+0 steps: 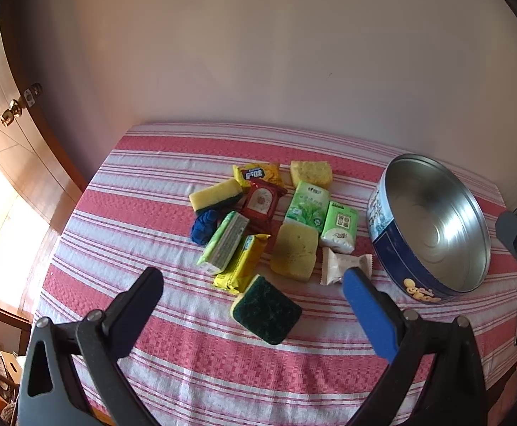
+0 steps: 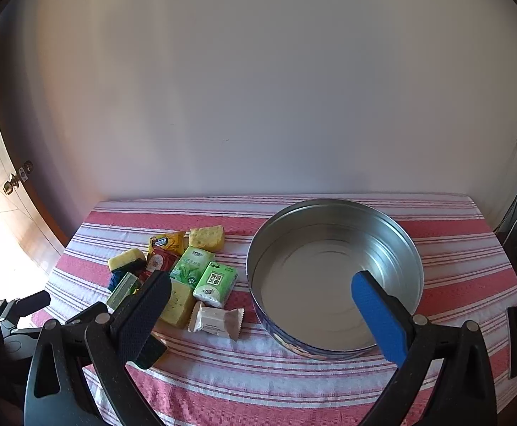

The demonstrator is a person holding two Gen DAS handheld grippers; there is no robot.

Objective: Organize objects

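Left gripper [image 1: 253, 277] spread wide above green sponge [image 1: 266, 314], hidden behind finger in right view. Right gripper [image 2: 262, 284] agape, empty, over tin [image 2: 333, 277]. Tin label unreadable.

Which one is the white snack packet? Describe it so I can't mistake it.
Start from the round tin on the striped cloth. The item lying nearest its wall, on the pile side, is the white packet, in front of a green tissue pack. It alone is white with crimped, zigzag ends.
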